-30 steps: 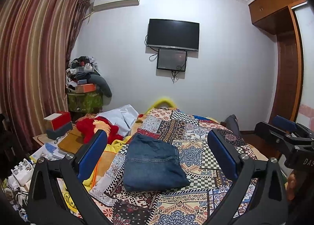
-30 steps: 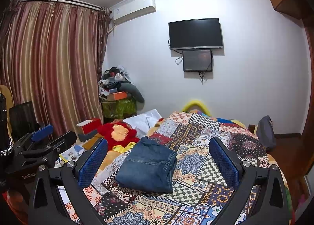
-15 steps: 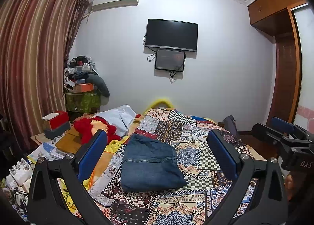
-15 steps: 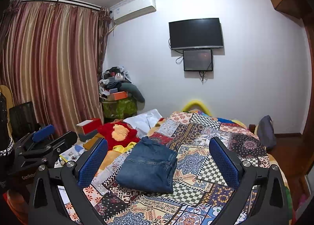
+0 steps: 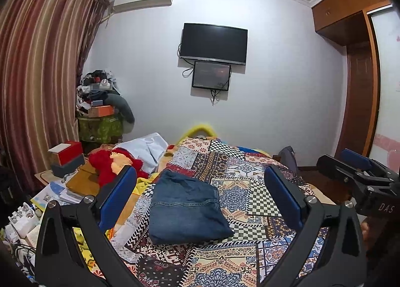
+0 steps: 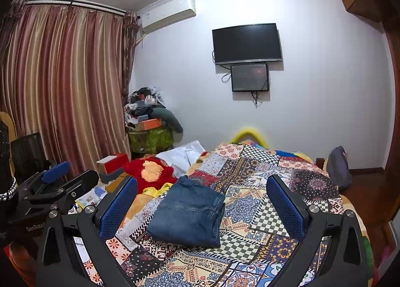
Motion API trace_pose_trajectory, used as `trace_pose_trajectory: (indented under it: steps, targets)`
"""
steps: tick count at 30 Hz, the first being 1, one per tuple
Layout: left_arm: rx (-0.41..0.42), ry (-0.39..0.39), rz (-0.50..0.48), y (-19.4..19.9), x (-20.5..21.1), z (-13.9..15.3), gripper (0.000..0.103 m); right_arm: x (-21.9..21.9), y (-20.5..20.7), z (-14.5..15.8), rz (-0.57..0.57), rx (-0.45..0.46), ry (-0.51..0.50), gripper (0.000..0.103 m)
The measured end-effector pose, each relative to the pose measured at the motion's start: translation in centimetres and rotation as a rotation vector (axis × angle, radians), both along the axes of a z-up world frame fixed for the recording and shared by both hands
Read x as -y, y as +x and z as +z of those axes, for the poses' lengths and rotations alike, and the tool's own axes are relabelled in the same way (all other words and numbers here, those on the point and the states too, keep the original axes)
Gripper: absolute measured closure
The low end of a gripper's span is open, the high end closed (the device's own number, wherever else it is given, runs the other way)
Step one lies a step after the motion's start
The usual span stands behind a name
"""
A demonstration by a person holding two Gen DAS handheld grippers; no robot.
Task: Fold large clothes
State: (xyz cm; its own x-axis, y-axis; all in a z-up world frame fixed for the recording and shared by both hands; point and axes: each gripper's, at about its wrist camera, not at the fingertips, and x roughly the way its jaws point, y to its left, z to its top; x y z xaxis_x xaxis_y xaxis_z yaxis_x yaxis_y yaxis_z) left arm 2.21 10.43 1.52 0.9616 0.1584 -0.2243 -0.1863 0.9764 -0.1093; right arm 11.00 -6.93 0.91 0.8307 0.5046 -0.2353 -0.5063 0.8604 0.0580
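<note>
Both tools are held up above the bed with nothing in them. The left gripper [image 5: 200, 197] has its blue-padded fingers [image 5: 117, 197] spread wide, and the right gripper [image 6: 201, 202] is spread just as wide, touching nothing. Each shows at the edge of the other's view, off to the side and clear of the bedding. Between and beyond the fingers, the folded jeans [image 5: 186, 208] lie flat in a neat blue rectangle on the patchwork bedspread [image 5: 250, 187], toward its left half. A red plush toy [image 6: 150, 170] and a white cloth [image 6: 182, 154] lie at the bed's left edge, well apart from the jeans. A red box [image 5: 66, 153] sits on the cluttered side table [image 5: 42, 177]; I cannot see inside it.
</note>
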Motion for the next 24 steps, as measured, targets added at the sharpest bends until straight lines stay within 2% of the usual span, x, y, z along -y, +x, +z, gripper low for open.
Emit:
trace_pose_trajectory:
  steps: [24]
  targets:
    - [0.009, 0.000, -0.028, -0.18, 0.59, 0.30, 0.000, -0.29, -0.28, -0.12, -0.036, 0.014, 0.022, 0.000]
